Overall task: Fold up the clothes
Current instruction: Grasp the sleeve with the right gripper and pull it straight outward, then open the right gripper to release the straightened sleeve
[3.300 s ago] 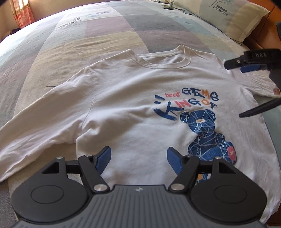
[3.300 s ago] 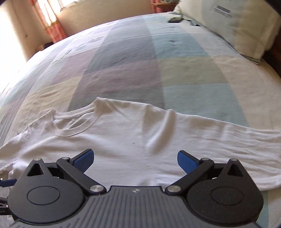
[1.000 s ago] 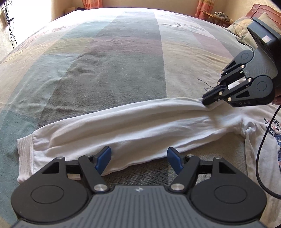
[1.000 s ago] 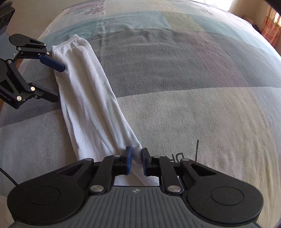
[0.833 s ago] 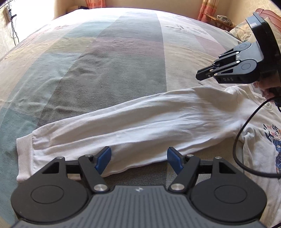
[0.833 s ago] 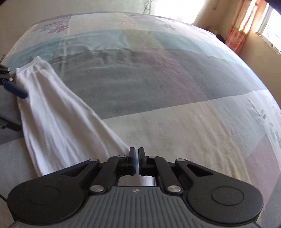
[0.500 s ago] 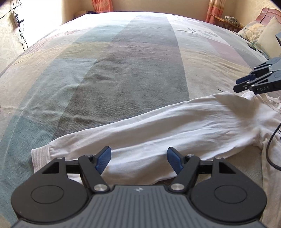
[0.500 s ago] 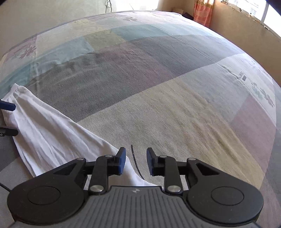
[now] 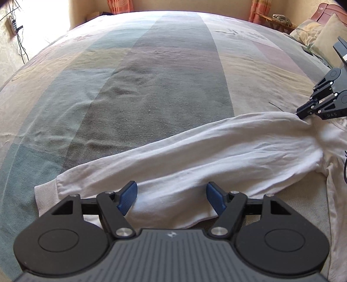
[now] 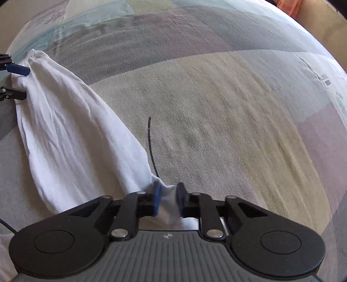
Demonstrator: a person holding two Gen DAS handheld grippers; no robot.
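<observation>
- Two claws are seen over a white long-sleeved shirt [image 9: 216, 156] that is spread on a bed [image 9: 151, 76] covered by a quilt of grey, green and beige blocks.
- The left claw [image 9: 171, 198] is held wide apart, its blue pads [image 9: 128, 196] set on either side of the sleeve close to the ribbed cuff [image 9: 46, 195]; no cloth is gripped by it.
- In the right wrist view, the left claw [image 10: 17, 80] is seen at the far left edge, spread around the cuff end of the sleeve.
- The right claw [image 10: 168, 199] is nearly closed, and a bunch of white fabric at the shoulder end of the sleeve is pinched between its pads.
- In the left wrist view, the right claw [image 9: 303, 113] is seen at the right edge, its tips pressed together on the cloth where the sleeve meets the body of the shirt.
- The sleeve is laid out long and wrinkled between the two claws.
- A thin dark line [image 10: 150, 145] is seen on the quilt just beside the pinched fabric.
- Pillows [image 9: 323, 36] are visible at the far right of the bed, and orange curtains [image 9: 121, 6] behind it.
</observation>
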